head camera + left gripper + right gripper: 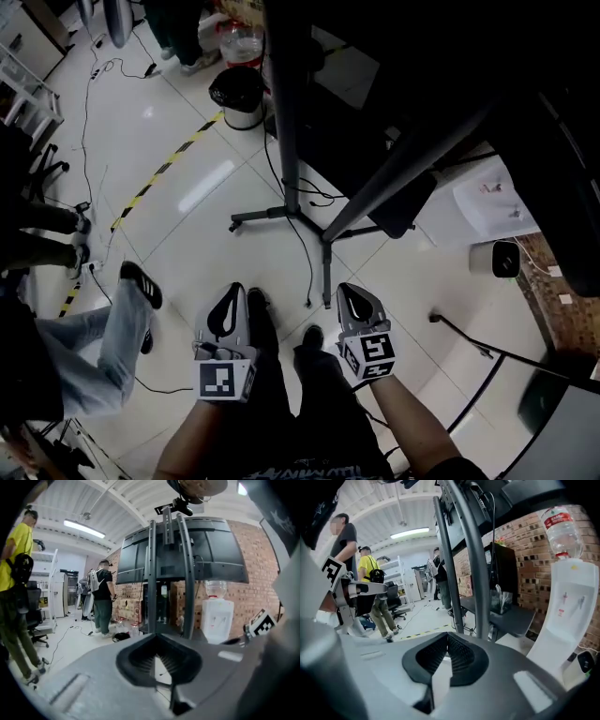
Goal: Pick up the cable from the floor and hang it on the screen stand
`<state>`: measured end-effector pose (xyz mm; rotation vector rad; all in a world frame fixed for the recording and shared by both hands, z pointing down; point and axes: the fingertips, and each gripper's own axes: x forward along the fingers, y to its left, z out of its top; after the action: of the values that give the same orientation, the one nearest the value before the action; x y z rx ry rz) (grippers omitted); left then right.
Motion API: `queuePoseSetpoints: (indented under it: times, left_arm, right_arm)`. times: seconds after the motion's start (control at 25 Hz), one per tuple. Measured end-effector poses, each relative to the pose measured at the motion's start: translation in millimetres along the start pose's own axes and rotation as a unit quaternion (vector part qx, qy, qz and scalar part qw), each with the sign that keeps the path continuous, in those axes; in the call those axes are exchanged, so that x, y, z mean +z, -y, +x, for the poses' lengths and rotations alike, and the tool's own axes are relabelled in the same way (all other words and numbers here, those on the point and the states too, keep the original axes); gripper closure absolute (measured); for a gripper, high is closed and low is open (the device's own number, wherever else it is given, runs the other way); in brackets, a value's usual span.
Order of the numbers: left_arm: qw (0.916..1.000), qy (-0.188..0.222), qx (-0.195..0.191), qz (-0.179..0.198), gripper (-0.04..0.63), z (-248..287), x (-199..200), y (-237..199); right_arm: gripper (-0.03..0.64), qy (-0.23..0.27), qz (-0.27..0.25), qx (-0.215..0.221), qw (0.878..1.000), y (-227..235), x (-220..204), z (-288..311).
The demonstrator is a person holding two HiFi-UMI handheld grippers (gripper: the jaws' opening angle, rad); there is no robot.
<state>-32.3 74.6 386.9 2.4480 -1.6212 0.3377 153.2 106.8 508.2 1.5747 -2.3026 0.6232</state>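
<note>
A thin black cable (306,255) lies on the white floor tiles; it runs from the foot of the black screen stand (287,131) towards me and ends near my shoes. My left gripper (232,288) and right gripper (345,287) hover side by side above the floor, short of the cable's end and not touching it. Both are shut with nothing between the jaws. In the left gripper view the left gripper (157,635) faces the screen stand (151,573) and its dark screen. In the right gripper view the right gripper (446,633) points past the screen stand's poles (476,569).
A black-and-white bin (237,96) stands behind the stand. A white water dispenser (489,202) stands at the right, by a brick wall. Yellow-black tape (165,169) and a light cable (90,112) cross the floor at left. A person's jeans leg (117,333) is close on my left.
</note>
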Motion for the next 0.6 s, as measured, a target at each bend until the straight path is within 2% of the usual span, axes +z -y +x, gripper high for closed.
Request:
queuePoseSetpoints:
  times: [0.2, 0.28, 0.36, 0.4, 0.52, 0.6]
  left_arm:
    - [0.9997, 0.006, -0.001, 0.022, 0.591, 45, -52, -42]
    - [0.9972, 0.011, -0.012, 0.074, 0.591, 66, -74, -59]
    - [0.9912, 0.020, -0.013, 0.130, 0.591, 85, -99, -79]
    - [0.9898, 0.025, -0.011, 0.140, 0.591, 93, -112, -89]
    - [0.9945, 0.033, -0.008, 0.099, 0.591, 118, -152, -117]
    - [0.9960, 0.027, -0.022, 0.083, 0.591, 133, -184, -130]
  right_arm:
    - [0.609, -0.050, -0.015, 0.028, 0.998, 1, -70, 77]
    - [0.607, -0.069, -0.019, 0.027, 0.997, 7, -102, 113]
    - [0.604, -0.086, -0.019, 0.022, 0.996, 13, -136, 146]
    - [0.604, -0.093, -0.019, 0.020, 0.995, 16, -152, 161]
    - [0.595, -0.108, -0.012, 0.017, 0.994, 22, -194, 202]
    - [0.575, -0.115, -0.006, 0.014, 0.993, 24, -219, 227]
